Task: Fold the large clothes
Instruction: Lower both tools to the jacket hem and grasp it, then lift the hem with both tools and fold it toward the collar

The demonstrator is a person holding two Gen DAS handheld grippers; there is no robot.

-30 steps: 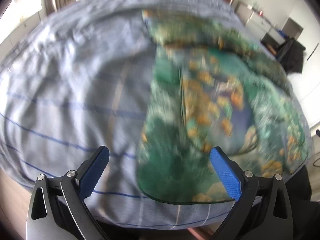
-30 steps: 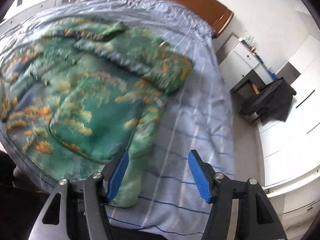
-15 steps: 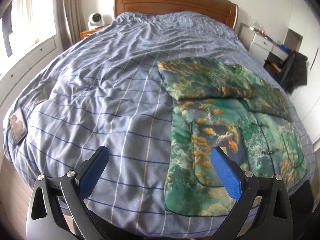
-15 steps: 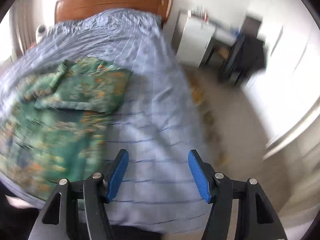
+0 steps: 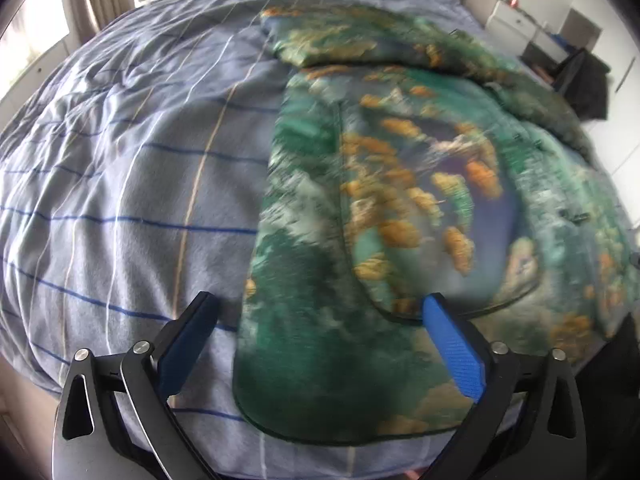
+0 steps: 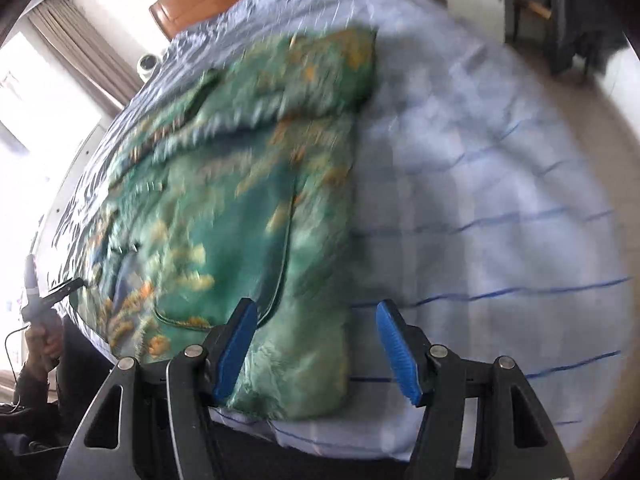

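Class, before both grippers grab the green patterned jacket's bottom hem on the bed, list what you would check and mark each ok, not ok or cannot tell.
1. Left gripper jaws open and empty: ok.
2. Right gripper jaws open and empty: ok.
3. Green patterned jacket lies spread on the blue checked duvet: ok.
4. Sleeves already folded across the chest: ok.
5. Near hem corner sits between the jaws of each gripper: ok.
6. Hem lies flat without wrinkles: cannot tell, the views are blurred.

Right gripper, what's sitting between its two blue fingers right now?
In the right wrist view, the right gripper stands open over the near corner of the green patterned jacket, with a strip of blue checked bedcover beside it.
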